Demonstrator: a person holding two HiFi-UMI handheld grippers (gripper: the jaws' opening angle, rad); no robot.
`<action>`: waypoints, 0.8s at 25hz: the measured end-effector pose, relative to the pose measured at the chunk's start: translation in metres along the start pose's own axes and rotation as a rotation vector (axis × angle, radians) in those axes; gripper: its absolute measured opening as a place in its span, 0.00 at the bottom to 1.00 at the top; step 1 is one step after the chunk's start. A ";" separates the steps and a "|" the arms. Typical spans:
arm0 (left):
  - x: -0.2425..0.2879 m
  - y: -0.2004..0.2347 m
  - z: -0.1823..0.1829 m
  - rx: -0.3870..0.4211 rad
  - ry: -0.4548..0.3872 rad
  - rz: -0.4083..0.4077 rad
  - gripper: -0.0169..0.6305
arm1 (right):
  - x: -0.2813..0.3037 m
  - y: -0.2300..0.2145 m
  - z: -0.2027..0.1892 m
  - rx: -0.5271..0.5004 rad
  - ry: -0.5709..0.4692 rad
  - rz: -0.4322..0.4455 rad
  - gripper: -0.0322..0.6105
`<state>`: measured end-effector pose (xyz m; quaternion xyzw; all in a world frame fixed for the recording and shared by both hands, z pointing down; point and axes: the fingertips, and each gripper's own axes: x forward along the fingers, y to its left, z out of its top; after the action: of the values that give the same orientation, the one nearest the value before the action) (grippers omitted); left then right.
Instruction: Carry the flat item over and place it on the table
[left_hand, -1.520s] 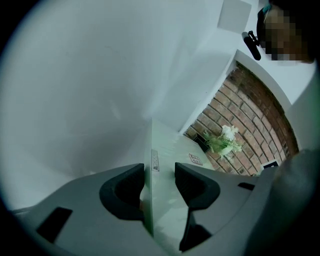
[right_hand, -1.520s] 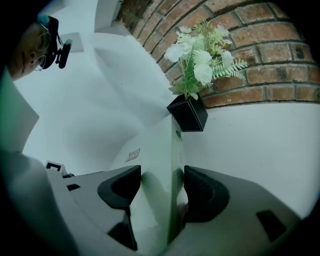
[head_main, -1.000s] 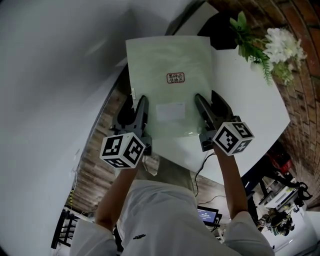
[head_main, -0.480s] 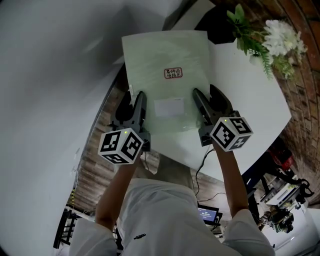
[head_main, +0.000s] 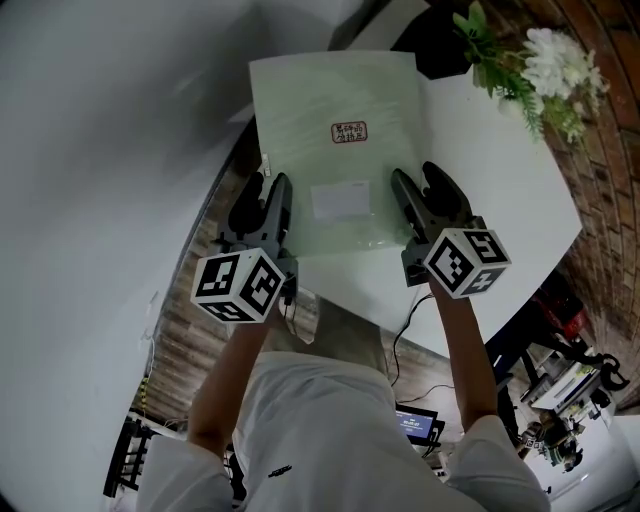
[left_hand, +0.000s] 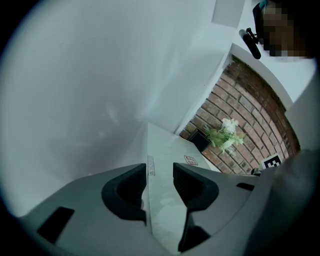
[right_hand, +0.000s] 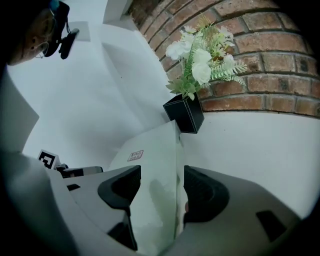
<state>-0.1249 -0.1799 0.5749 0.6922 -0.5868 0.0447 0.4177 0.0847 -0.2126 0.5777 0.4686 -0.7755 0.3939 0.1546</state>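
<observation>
Left gripper: jaws closing astride flat item | right gripper: jaws standing apart astride it | item's long axis running straight ahead, both equally near.

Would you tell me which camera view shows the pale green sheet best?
The head view: it shows nearly the whole pale green sheet from above, with its red stamp and white label. The left gripper view and right gripper view each show it only from one side edge, steeply foreshortened.

Pale green flat pouch lies partly over white table.
</observation>
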 end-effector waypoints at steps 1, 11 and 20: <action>-0.003 0.000 0.001 0.003 -0.002 0.002 0.30 | -0.002 0.002 0.001 0.001 -0.004 0.001 0.49; -0.034 -0.008 0.010 0.048 -0.026 0.024 0.11 | -0.029 0.022 0.013 -0.035 -0.085 -0.017 0.19; -0.065 -0.039 0.013 0.075 -0.020 -0.006 0.09 | -0.056 0.046 0.021 -0.052 -0.094 0.018 0.13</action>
<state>-0.1173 -0.1395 0.5105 0.7094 -0.5869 0.0585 0.3858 0.0774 -0.1828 0.5085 0.4752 -0.7962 0.3525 0.1266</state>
